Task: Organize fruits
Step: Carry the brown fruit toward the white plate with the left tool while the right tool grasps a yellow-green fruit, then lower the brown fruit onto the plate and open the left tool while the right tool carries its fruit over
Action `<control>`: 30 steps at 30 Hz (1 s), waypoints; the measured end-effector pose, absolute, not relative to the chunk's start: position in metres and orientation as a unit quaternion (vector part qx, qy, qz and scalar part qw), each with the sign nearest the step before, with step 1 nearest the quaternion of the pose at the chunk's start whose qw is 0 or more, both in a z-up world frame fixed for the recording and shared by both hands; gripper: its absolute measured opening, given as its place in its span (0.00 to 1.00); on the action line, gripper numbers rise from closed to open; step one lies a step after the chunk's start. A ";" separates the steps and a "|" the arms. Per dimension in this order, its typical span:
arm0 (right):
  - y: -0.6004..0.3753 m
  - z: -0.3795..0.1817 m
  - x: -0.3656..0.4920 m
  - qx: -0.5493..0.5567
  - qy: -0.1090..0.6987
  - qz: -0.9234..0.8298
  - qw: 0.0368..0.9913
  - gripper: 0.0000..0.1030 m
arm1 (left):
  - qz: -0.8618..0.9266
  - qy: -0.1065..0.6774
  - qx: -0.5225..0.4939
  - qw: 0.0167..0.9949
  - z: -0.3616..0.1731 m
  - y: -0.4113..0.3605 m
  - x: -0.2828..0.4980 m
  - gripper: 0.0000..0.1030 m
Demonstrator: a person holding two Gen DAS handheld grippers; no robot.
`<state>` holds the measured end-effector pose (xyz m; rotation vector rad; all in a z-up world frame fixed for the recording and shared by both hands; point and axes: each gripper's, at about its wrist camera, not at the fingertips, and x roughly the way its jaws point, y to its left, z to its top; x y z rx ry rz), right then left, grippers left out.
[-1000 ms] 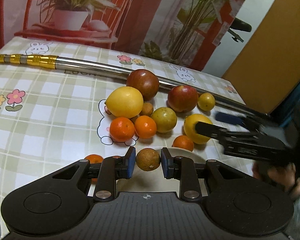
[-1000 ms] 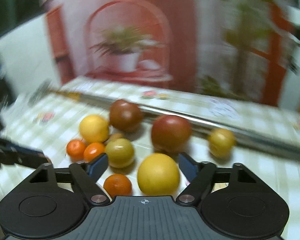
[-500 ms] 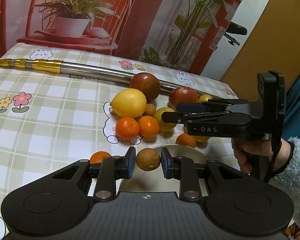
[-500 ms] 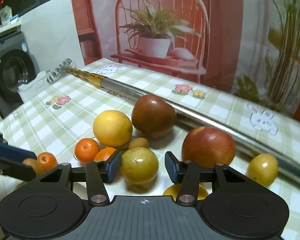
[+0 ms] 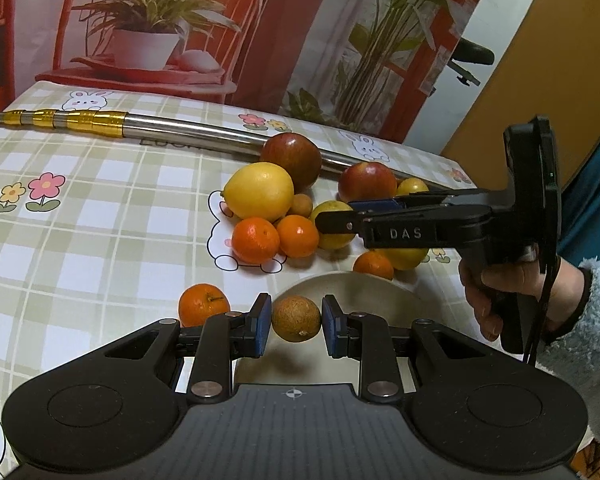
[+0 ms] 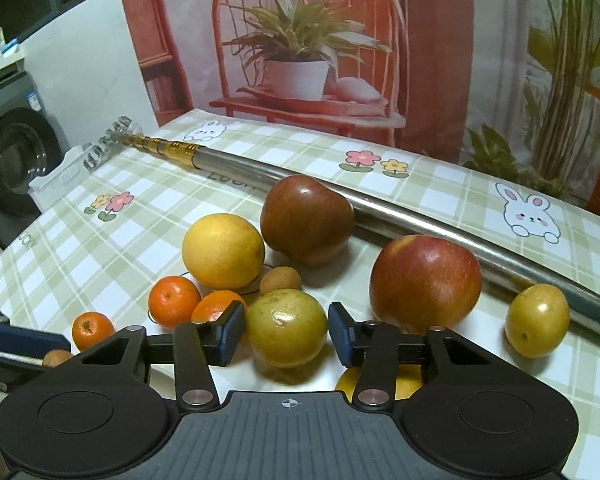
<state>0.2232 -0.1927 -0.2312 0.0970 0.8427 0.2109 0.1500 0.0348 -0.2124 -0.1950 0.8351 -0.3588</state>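
Note:
My left gripper is shut on a small brown round fruit, held just above a cream bowl. Beyond the bowl lies the fruit pile: a lemon, a dark red apple, a red apple and several mandarins. My right gripper is open, its blue pads either side of a green-yellow fruit with narrow gaps. The left wrist view shows the right gripper reaching in from the right over the pile.
A steel and gold telescopic pole lies across the table behind the fruit. A person's hand holds the right gripper. One loose mandarin sits left of the bowl. A small yellow-green fruit lies apart, and a washing machine stands past the table's left edge.
The right gripper swung in over the pile and came down around the green-yellow fruit. The left gripper kept the brown fruit and stayed over the bowl.

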 end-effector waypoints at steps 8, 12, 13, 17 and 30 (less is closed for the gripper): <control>-0.195 -0.213 0.191 0.084 0.371 0.083 0.921 0.40 | -0.170 0.407 -0.086 0.893 -0.214 0.035 0.136 0.28; -0.189 -0.199 0.161 0.090 0.352 0.079 0.929 0.40 | -0.171 0.406 -0.084 0.894 -0.213 0.034 0.129 0.28; -0.188 -0.196 0.151 0.091 0.348 0.078 0.930 0.40 | -0.171 0.406 -0.080 0.894 -0.213 0.032 0.127 0.28; -0.178 -0.191 0.114 0.089 0.344 0.063 0.933 0.40 | -0.170 0.401 -0.067 0.898 -0.212 0.028 0.119 0.28; -0.153 -0.213 0.049 0.100 0.356 -0.008 0.929 0.40 | -0.137 0.390 -0.010 0.911 -0.225 0.014 0.100 0.28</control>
